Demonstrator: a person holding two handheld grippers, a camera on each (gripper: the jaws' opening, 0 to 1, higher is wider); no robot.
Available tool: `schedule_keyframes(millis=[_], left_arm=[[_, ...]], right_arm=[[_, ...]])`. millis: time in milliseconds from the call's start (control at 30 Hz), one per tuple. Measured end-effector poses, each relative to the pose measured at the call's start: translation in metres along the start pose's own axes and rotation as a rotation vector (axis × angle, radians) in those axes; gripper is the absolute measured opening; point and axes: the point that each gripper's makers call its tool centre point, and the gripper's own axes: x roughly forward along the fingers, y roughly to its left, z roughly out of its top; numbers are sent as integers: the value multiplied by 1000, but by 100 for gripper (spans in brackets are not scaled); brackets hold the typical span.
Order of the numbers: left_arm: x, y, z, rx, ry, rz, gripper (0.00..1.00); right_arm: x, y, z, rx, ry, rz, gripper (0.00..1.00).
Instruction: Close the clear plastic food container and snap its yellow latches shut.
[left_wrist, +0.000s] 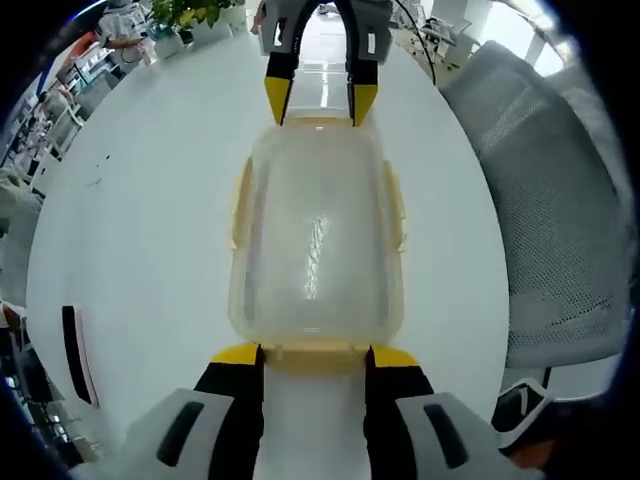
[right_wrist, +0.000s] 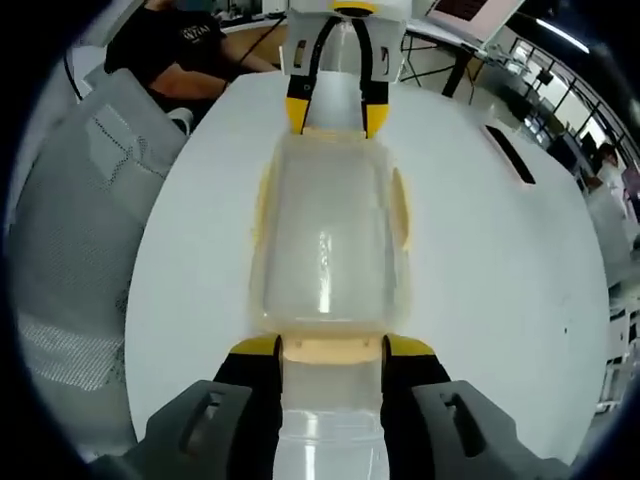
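Container (left_wrist: 316, 240): clear plastic food box, rounded rectangle, lying flat on a white table (left_wrist: 150, 200), long axis running from 6 to 12 o'clock in both gripper views.
Lid (right_wrist: 330, 250): clear, seated on top of the box, light glinting off its middle.
Side latches: yellow flaps at 9 o'clock (left_wrist: 241, 205) and 3 o'clock (left_wrist: 395, 210) on the long sides, angled slightly outward from the wall.
End latches: a yellow flap at 6 o'clock (left_wrist: 315, 352) on the near short end in the left gripper view; another at 6 o'clock (right_wrist: 331, 348) in the right gripper view.
Position: roughly central on the table, well apart from its edge.
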Motion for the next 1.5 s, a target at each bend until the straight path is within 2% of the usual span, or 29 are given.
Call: schedule_keyframes(millis=[67, 133, 300, 433, 667, 967, 1267, 1500], left_arm=[[-9, -2, 4, -4, 12, 11, 33], [-18, -5, 10, -19, 7, 19, 33], [-34, -7, 23, -23, 11, 50, 33], [-43, -10, 43, -25, 12, 64, 34], [-31, -13, 100, -14, -17, 66, 34], [0, -10, 177, 27, -26, 40, 34], [30, -10, 224, 40, -17, -1, 34], [41, -7, 235, 49, 19, -17, 34]], right_arm=[[-10, 0, 4, -16, -19, -5, 34], [-18, -4, 6, -69, -24, -34, 34], [-43, -1, 8, -68, -67, -28, 34], [-63, 1, 1, -86, -75, -35, 34], [-97, 4, -45, -81, -69, -46, 34], [-128, 9, -121, -34, -33, -45, 34], [-142, 12, -175, -7, -39, -31, 34], [-140, 11, -191, 2, -57, -18, 35]])
